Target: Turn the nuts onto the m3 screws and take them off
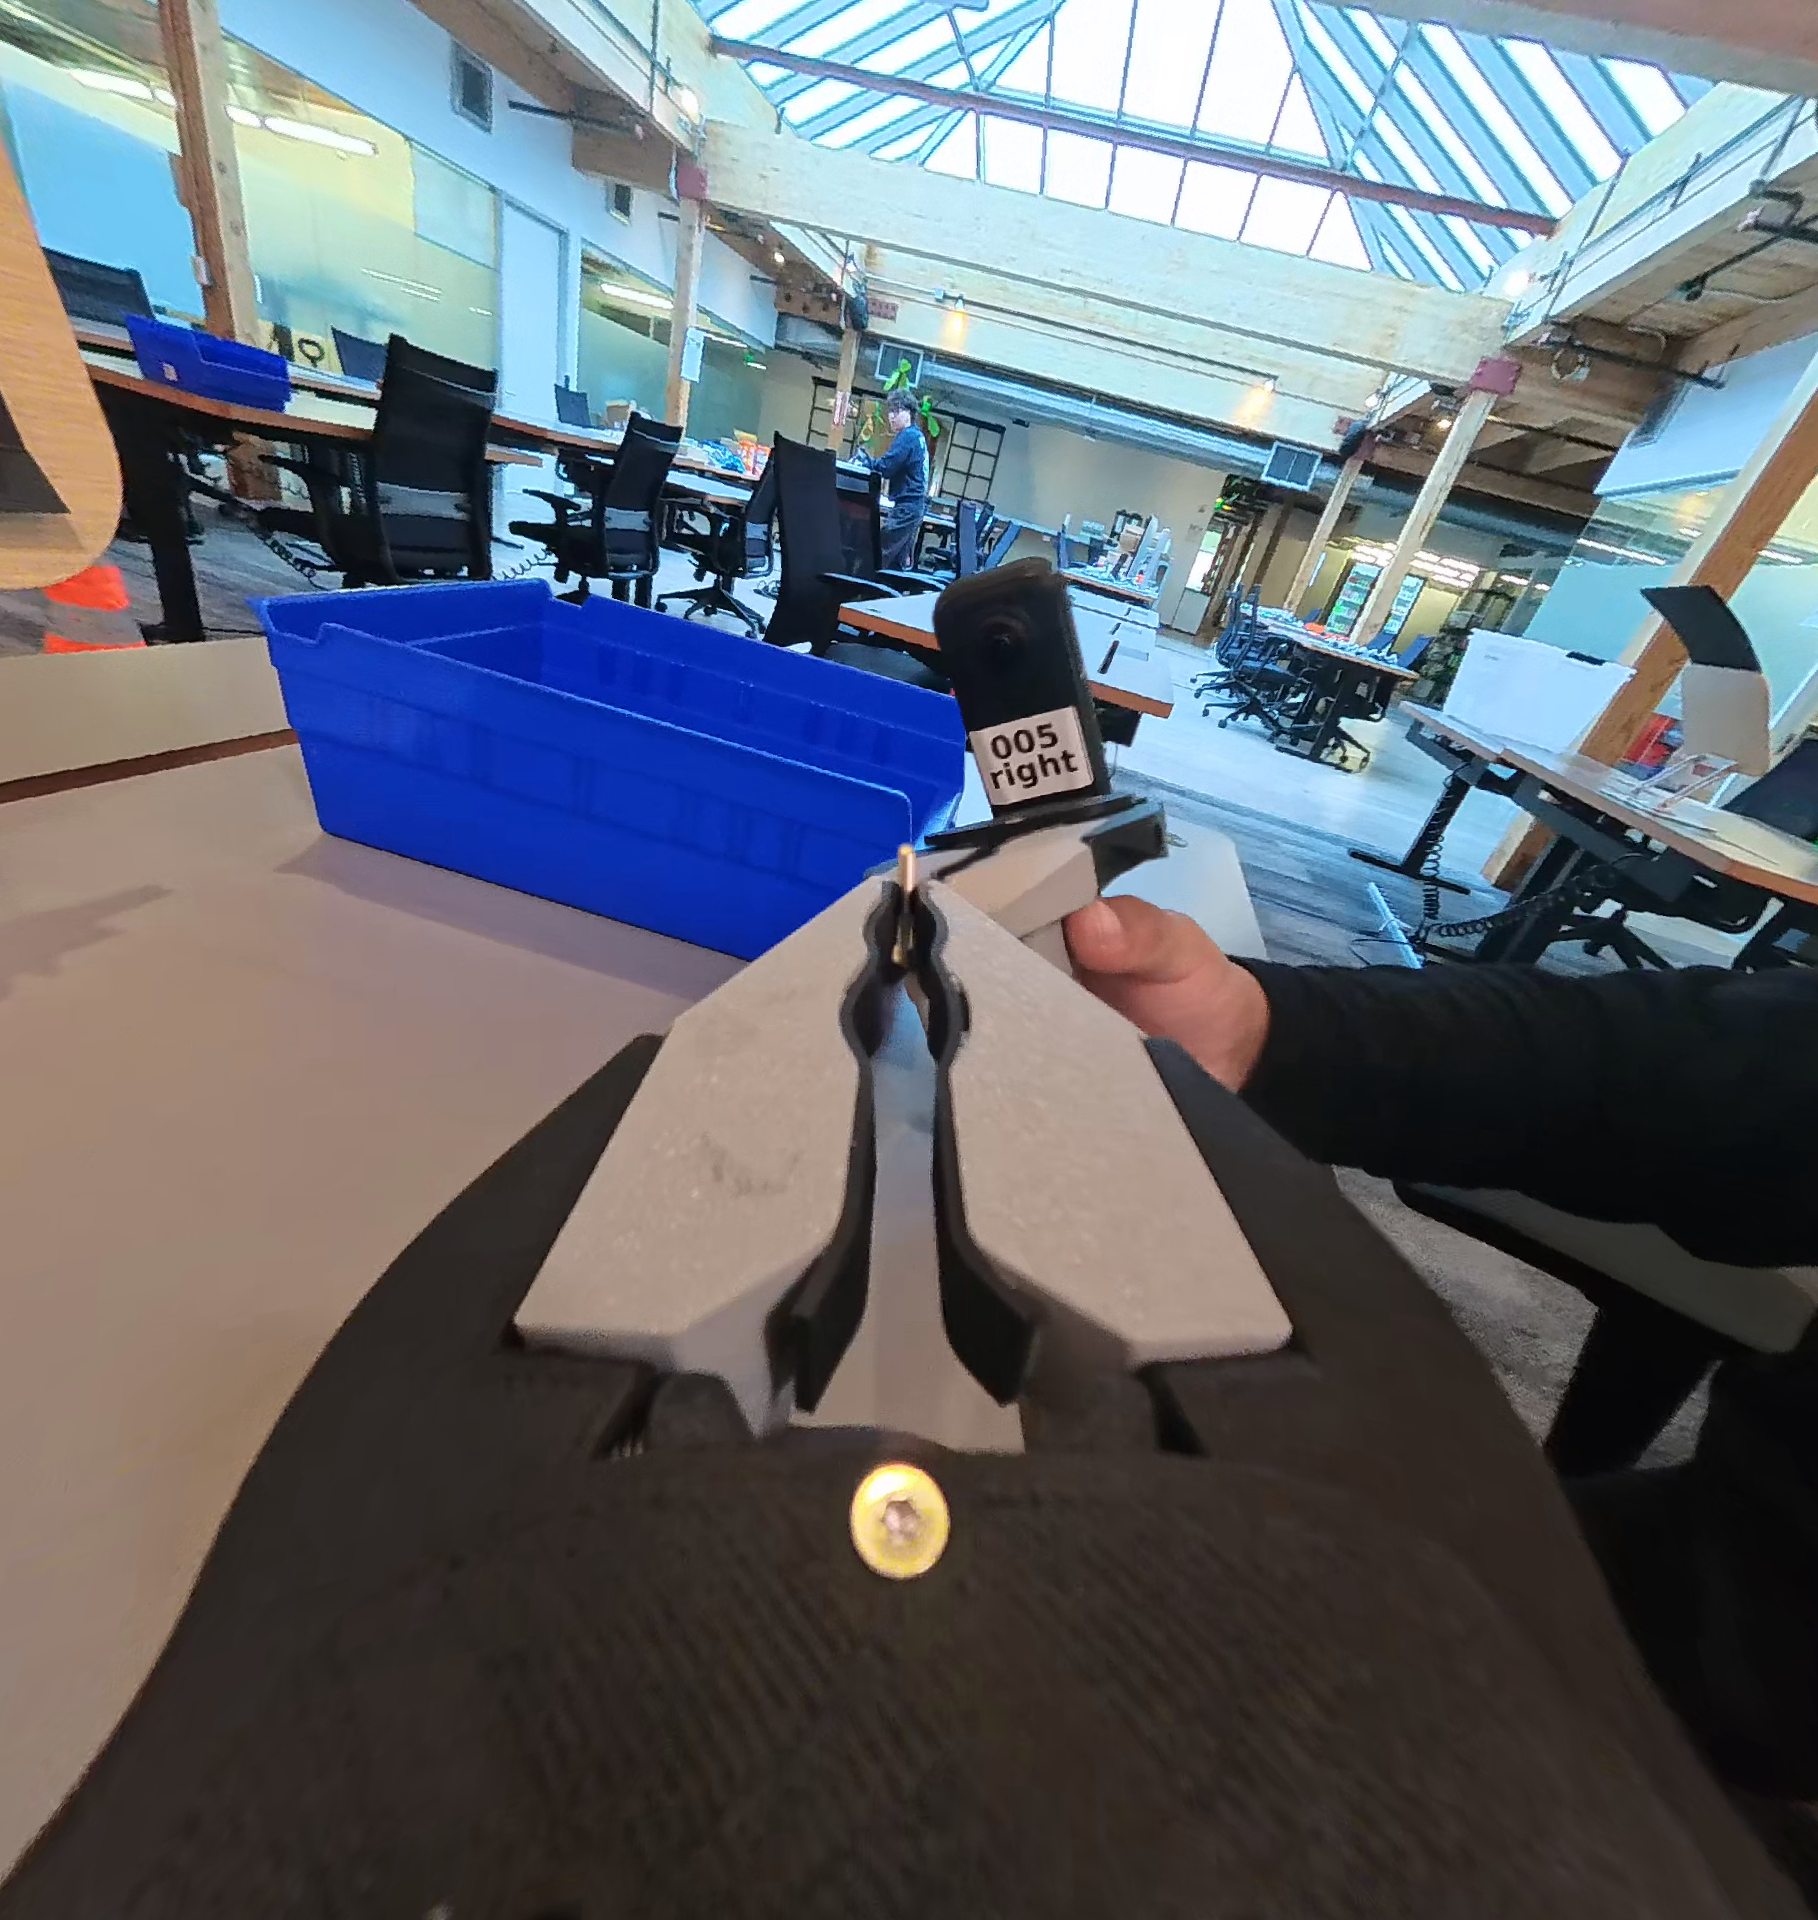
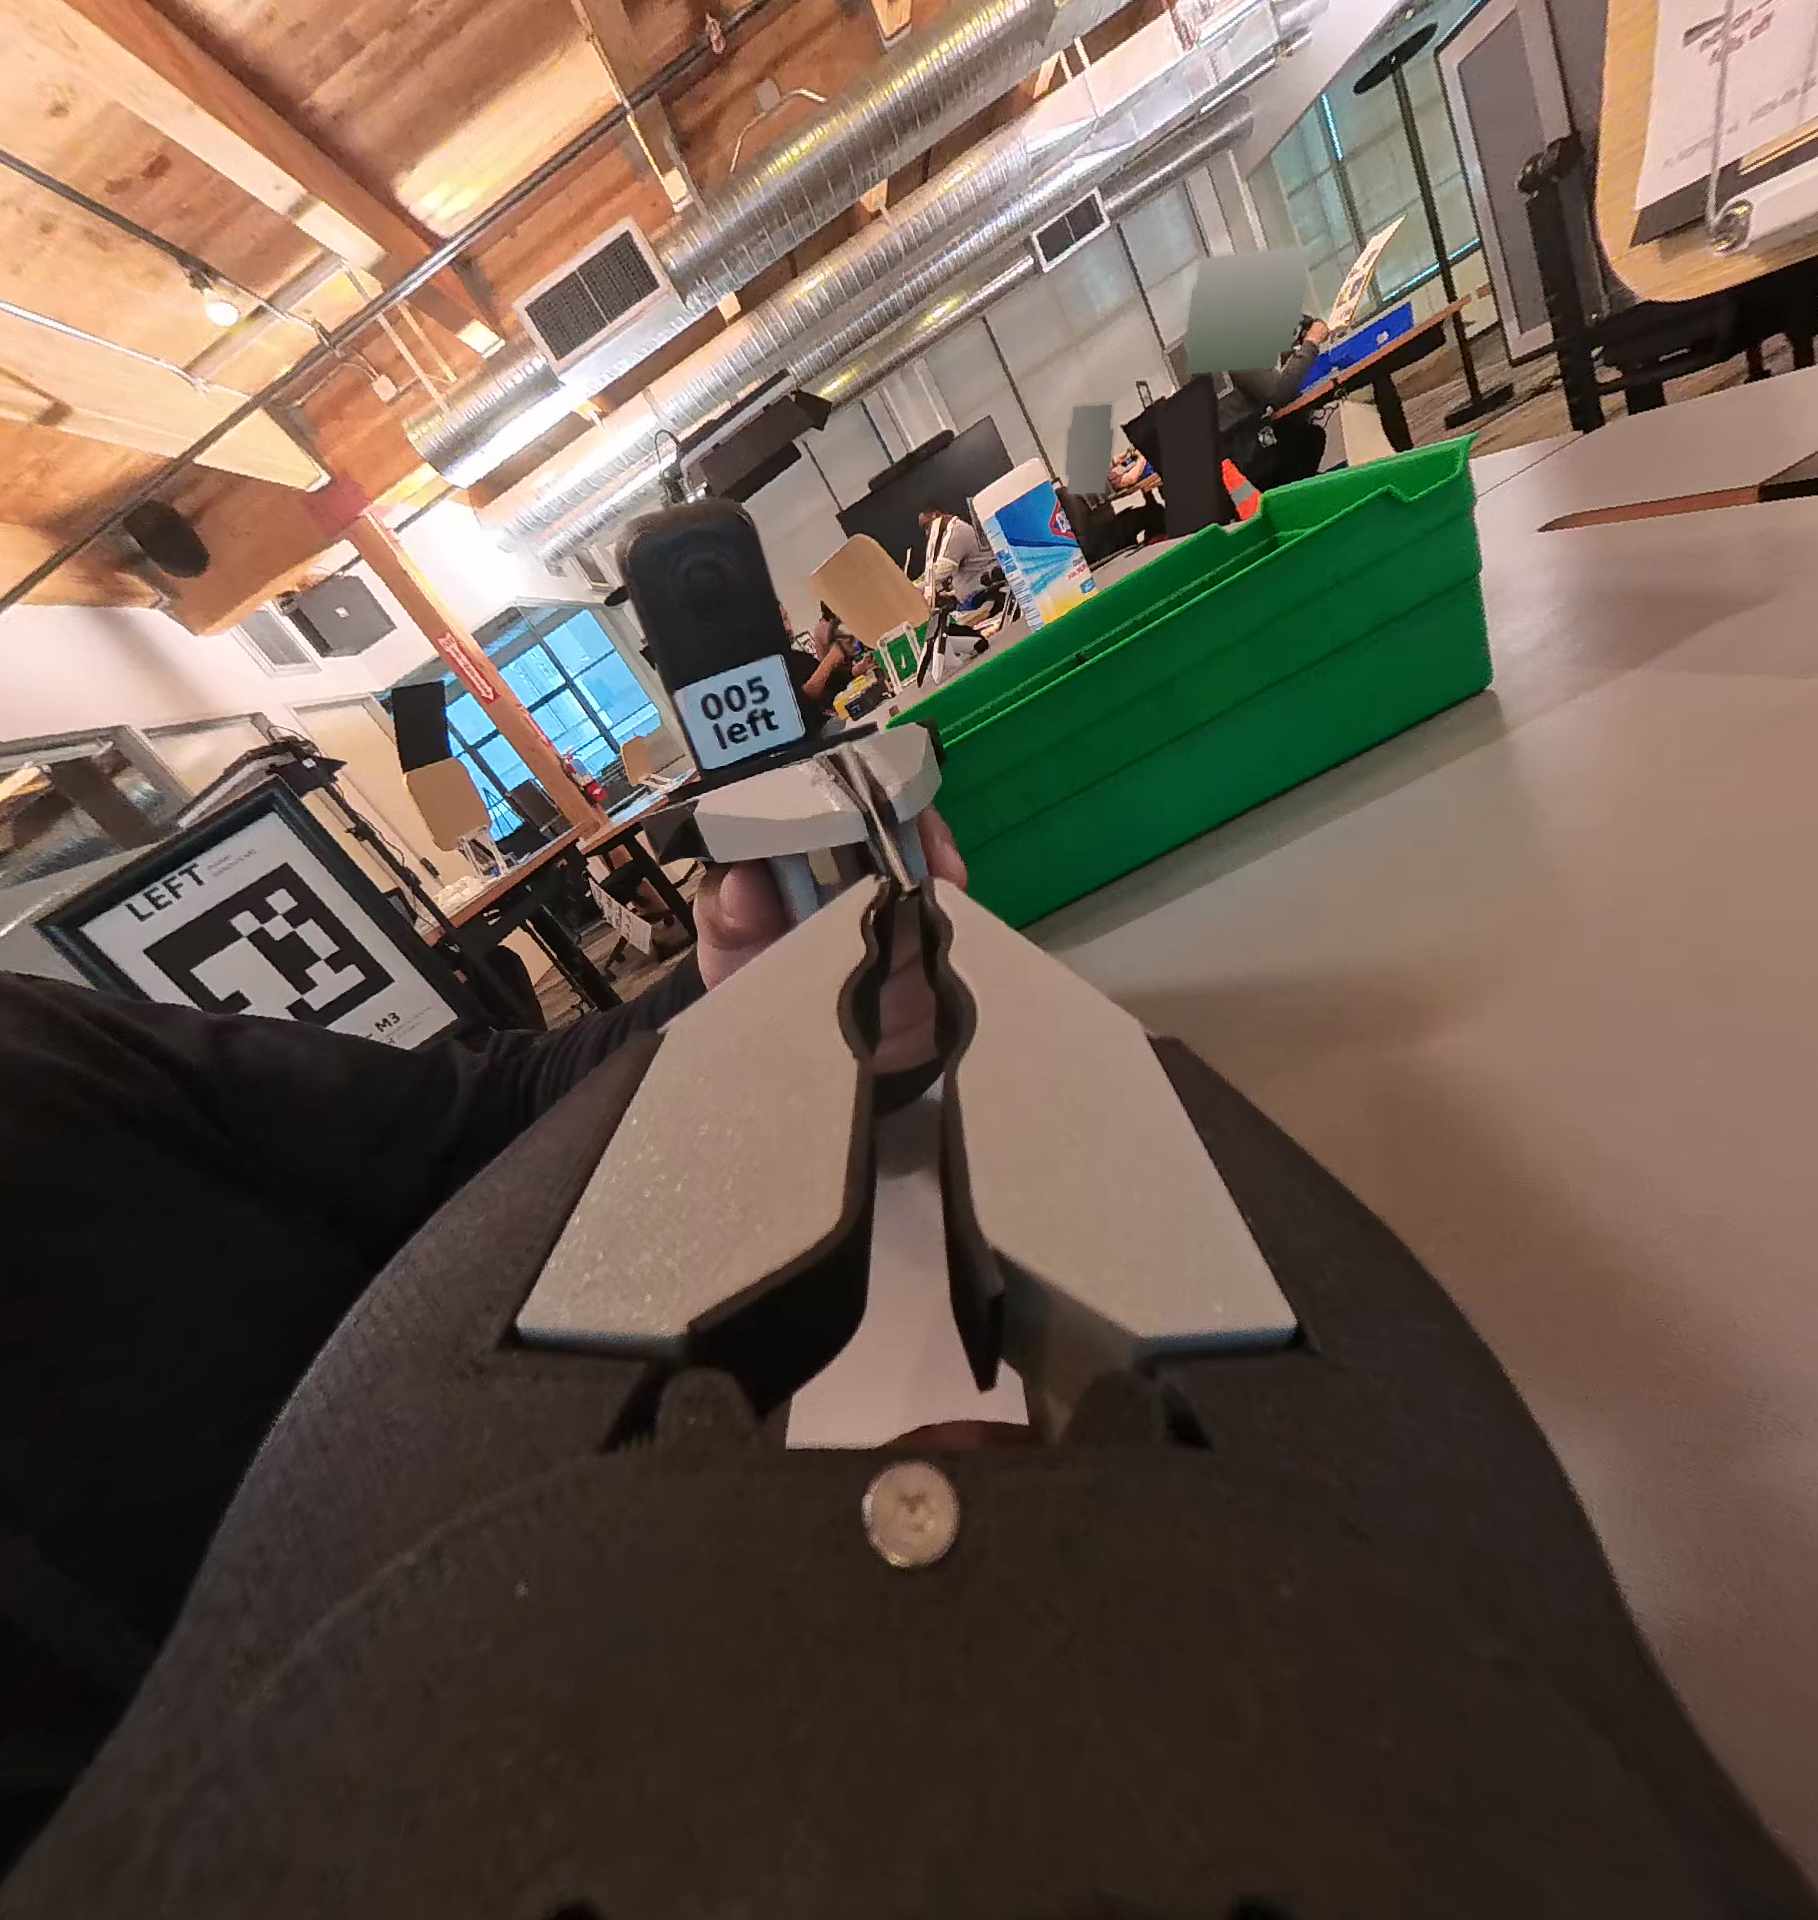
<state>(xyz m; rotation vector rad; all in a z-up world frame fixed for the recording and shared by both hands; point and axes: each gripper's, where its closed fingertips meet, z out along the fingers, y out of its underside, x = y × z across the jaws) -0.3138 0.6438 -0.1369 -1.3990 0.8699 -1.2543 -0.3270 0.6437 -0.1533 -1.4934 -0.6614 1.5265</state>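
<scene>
Your left gripper (image 1: 905, 925) had its jaws closed on the screw (image 1: 904, 894), a thin brass-coloured pin pinched right at the fingertips. In the left wrist view its long axis ran nearly straight up and down across the line of the fingers; one end stood clear above the tips and the other sat down in the dark gap between them. I could not tell which end was the head.

Your right gripper (image 2: 900, 904) met the left gripper tip to tip, with its jaws drawn almost together. Whether they pinched a nut could not be made out; nothing showed between them in the right wrist view except your hand (image 2: 739, 914) behind.

You held both tools up above the grey table (image 1: 157, 1039), well clear of its top. The blue bin (image 1: 593, 748) stood on the table beyond your left gripper, and the green bin (image 2: 1248, 686) stood on it beyond your right one.
</scene>
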